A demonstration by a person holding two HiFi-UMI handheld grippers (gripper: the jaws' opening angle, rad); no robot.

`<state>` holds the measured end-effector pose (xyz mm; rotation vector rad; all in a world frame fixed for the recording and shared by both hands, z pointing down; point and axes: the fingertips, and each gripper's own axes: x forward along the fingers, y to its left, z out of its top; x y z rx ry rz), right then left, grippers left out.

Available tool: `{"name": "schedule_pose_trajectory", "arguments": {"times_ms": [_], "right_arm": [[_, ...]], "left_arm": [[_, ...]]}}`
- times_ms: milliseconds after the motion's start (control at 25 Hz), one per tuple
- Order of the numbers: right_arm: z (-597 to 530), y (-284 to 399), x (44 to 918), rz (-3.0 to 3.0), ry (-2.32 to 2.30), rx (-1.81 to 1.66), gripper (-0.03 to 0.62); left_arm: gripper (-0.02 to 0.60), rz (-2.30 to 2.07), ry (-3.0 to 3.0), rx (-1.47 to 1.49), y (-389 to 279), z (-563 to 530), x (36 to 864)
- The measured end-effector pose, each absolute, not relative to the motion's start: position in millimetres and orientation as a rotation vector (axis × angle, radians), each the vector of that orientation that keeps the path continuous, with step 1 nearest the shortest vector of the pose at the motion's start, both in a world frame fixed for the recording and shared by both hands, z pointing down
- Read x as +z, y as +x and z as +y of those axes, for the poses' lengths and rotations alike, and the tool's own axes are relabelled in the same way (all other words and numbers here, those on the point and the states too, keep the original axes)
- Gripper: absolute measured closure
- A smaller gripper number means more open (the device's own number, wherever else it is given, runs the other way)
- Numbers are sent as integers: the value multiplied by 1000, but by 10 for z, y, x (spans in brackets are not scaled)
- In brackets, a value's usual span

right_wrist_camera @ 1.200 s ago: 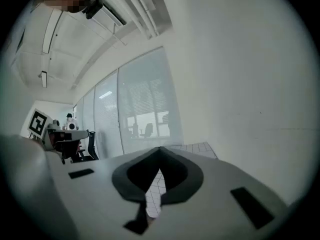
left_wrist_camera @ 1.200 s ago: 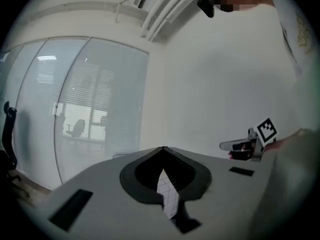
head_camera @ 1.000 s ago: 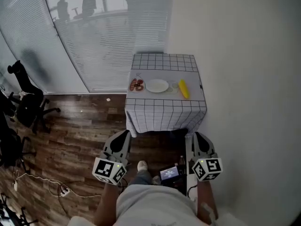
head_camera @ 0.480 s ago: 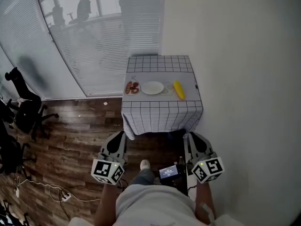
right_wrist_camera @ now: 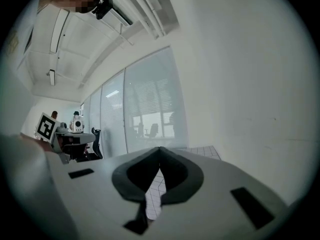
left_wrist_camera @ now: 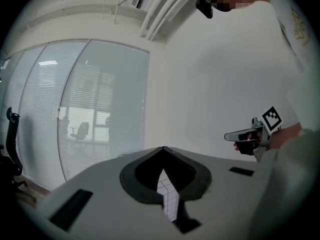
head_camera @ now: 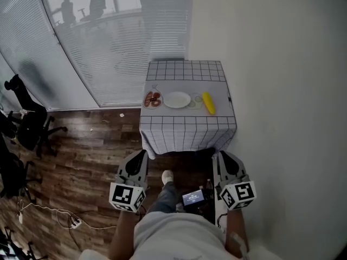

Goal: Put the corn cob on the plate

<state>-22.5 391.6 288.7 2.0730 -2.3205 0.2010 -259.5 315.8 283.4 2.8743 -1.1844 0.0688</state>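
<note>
Corn cob (head_camera: pixel 209 103) near plate (head_camera: pixel 177 99), well apart from left gripper (head_camera: pixel 141 154) and right gripper (head_camera: pixel 223 155), both closed.

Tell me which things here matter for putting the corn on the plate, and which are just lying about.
For the job: corn, plate, table, left gripper, right gripper (both shut, empty).
Just lying about: small dish left of the plate, office chairs, cables on the floor.

Grey left tongs (head_camera: pixel 139 155) and right tongs (head_camera: pixel 223 156) bear black-and-white marker cubes (head_camera: pixel 127 196); the person's top (head_camera: pixel 173 234) is white.
</note>
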Motion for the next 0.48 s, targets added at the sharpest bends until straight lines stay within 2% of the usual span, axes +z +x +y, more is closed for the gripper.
{"name": "schedule_pose_trajectory", "arguments": {"times_ms": [480], "right_arm": [[2814, 242, 2997, -2262, 2125, 213, 588]], "left_arm": [[574, -1171, 2892, 77, -2115, 1985, 2903]]}}
